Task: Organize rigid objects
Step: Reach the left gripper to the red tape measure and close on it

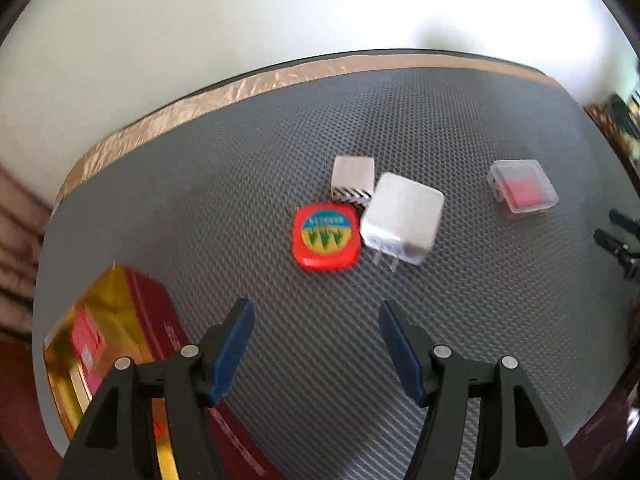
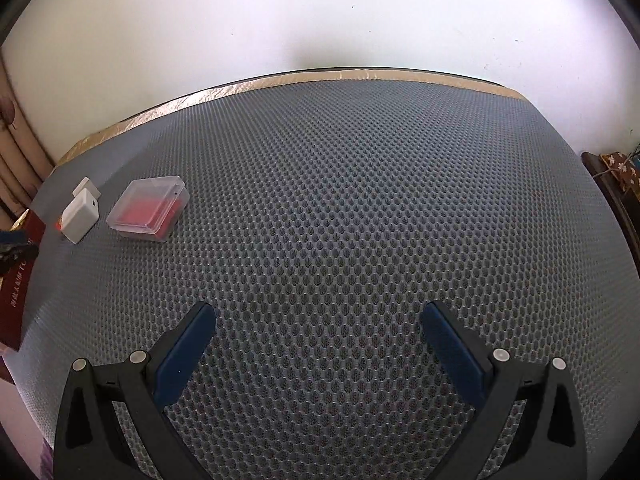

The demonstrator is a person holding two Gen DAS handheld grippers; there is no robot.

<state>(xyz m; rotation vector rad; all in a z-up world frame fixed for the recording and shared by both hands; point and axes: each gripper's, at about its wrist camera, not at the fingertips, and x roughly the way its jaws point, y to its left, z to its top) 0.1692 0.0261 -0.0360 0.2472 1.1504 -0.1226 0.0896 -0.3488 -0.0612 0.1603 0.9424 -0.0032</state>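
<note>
left wrist view, left to right:
- box (image 1: pixel 132 344): dark red, gold lining, at the mat's near-left corner; something pink inside, blurred. partly hidden behind the left finger of the left gripper.
- left gripper (image 1: pixel 316 316): black frame, blue pads (image 1: pixel 232 350); jaws spread wide, nothing between them, above bare mat (image 1: pixel 240 200).
- red case (image 1: pixel 325 237): rounded square, round blue, yellow and green label on top; flat on the mat, mid-table, beyond the open jaws.
- small cube (image 1: pixel 353 172): white, striped lower edge; just behind the red case, touching or nearly touching the charger; blur leaves this unsettled.
- charger (image 1: pixel 402 218): white, two prongs toward the camera; lying against the right side of the red case.
- clear case (image 1: pixel 522 190): lidded, red contents; well apart to the right of the cluster.
- right gripper, tips only, dark, at the far right edge.

right wrist view, left to right:
- box (image 2: pixel 16 276): dark red, pale lettering, at the left edge.
- left gripper tip, dark, over the box at the far left edge.
- charger (image 2: pixel 80 216): with the small cube (image 2: pixel 86 187) just behind it and a sliver of the red case (image 2: pixel 58 223) showing at its left.
- clear case (image 2: pixel 150 210): just right of the charger, not touching.
- right gripper (image 2: pixel 320 316): blue pads (image 2: pixel 182 356); jaws spread wide, empty, over bare grey mat.
- wall (image 2: pixel 320 20): white, behind the tan-taped table edge.
</note>
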